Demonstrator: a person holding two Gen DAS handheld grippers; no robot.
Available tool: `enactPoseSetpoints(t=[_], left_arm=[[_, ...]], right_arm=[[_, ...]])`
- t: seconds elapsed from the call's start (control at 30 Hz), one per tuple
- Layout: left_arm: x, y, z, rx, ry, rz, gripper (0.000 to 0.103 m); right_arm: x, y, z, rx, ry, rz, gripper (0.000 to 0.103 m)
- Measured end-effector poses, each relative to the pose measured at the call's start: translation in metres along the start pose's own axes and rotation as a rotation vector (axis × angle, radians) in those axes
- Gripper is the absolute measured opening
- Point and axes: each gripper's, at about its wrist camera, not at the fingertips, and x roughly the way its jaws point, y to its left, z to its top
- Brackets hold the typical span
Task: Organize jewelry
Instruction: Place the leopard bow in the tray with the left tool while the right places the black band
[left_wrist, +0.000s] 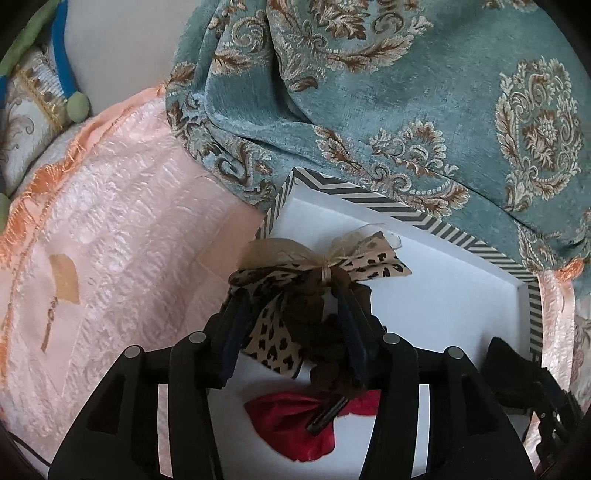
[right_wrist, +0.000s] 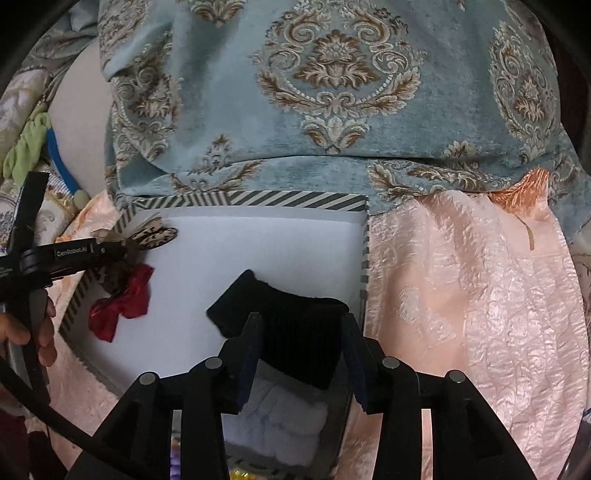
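A white box with a striped rim (left_wrist: 406, 214) lies on a pink bedspread. A leopard-print bow clip (left_wrist: 369, 258) rests inside it, its brown middle between the fingers of my left gripper (left_wrist: 291, 295). Those fingers stand apart and do not pinch it. A red bow (left_wrist: 288, 417) lies just below. In the right wrist view my right gripper (right_wrist: 301, 317) is open astride a black ribbed fabric piece (right_wrist: 280, 306) that lies at the box's (right_wrist: 258, 199) near right corner. The left gripper (right_wrist: 122, 251), the leopard bow (right_wrist: 155, 234) and the red bow (right_wrist: 122, 306) sit at the box's left side.
A blue damask cloth (left_wrist: 406, 92) is heaped behind the box. The pink bedspread (right_wrist: 461, 295) spreads to the right. Under the right gripper a smaller box holds something white and fluffy (right_wrist: 284, 417). A person's hand (right_wrist: 40, 332) holds the left gripper's handle.
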Motion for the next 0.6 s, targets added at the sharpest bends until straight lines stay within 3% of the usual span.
enactPoseSetpoints(t=[0.27,0.33,0.6], left_arm=[[-0.034,-0.005,-0.014,0.071,-0.063,0.057,0.05],[-0.043,-0.006,-0.019,0.087,-0.081,0.071,0.05],[-0.08,-0.006,-0.047,0.121,-0.125,0.065,0.05]], right_arm=[[-0.027,0.01,-0.002,0.012,-0.027,0.034,0.047],[-0.034,0.015,-0.004,0.009,-0.031,0.031,0.065],[-0.061,0.035,-0.016,-0.044,-0.052,0.046,0.065]])
